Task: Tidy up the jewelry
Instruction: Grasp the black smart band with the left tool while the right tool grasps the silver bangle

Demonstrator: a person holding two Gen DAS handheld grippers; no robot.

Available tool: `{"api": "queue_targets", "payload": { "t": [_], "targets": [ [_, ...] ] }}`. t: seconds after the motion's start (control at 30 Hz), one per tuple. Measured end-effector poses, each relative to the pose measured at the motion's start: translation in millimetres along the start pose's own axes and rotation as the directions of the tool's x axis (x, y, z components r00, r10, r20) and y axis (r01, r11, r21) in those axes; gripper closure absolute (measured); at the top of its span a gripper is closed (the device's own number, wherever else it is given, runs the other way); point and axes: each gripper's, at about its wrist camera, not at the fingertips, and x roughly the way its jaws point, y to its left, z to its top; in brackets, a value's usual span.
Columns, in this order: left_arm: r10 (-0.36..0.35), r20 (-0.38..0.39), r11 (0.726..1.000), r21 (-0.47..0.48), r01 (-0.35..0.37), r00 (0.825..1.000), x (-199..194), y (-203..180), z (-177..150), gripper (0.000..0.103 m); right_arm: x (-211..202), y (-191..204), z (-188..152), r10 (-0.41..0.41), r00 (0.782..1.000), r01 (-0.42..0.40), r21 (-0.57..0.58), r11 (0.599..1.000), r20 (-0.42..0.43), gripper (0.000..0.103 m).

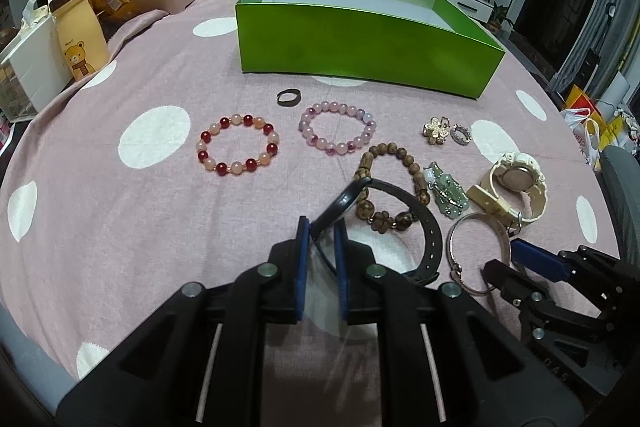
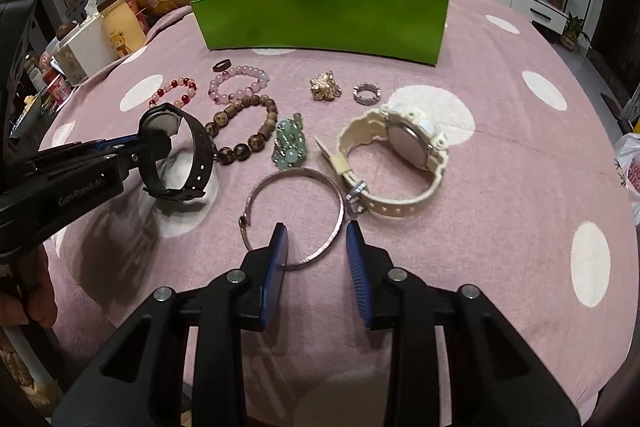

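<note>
Pinching the black watch (image 1: 360, 203) by its strap, left gripper (image 1: 322, 231) lifts it clear for boxing; right gripper (image 2: 316, 239), part-spread, straddles the silver bangle (image 2: 296, 219) rim, pads not touching.

White lettering on the black body of the left gripper (image 2: 154, 147), at the left edge of the right wrist view, reads "GenRobot.AI", the last letters a little blurred. In the left wrist view, faint raised letters that look like "DAS" stand sideways on the black body of the right gripper (image 1: 506, 259) at the lower right; they are hard to make out. The tan bear bag (image 1: 80, 39) at the upper left carries a small line of print above the bear, too small to read. Red wall hangings and the shelf labels in the background are also illegible.
</note>
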Motion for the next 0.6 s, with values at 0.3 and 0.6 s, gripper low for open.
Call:
{"api": "queue_targets", "payload": {
  "t": [0.3,0.6],
  "targets": [
    [0.011,0.016,1.0,-0.024,-0.01,1.0,-8.3,9.3,-0.2,0.091,3.3,-9.6,1.5,0.058,0.998,-0.059,0.016,0.998,0.031,0.1],
    [0.003,0.041,0.999,-0.034,-0.001,0.999,-15.4,14.4,2.7,0.091,-15.9,-28.4,-0.8,0.194,0.978,-0.199,0.067,0.978,0.075,0.1]
  ]
}}
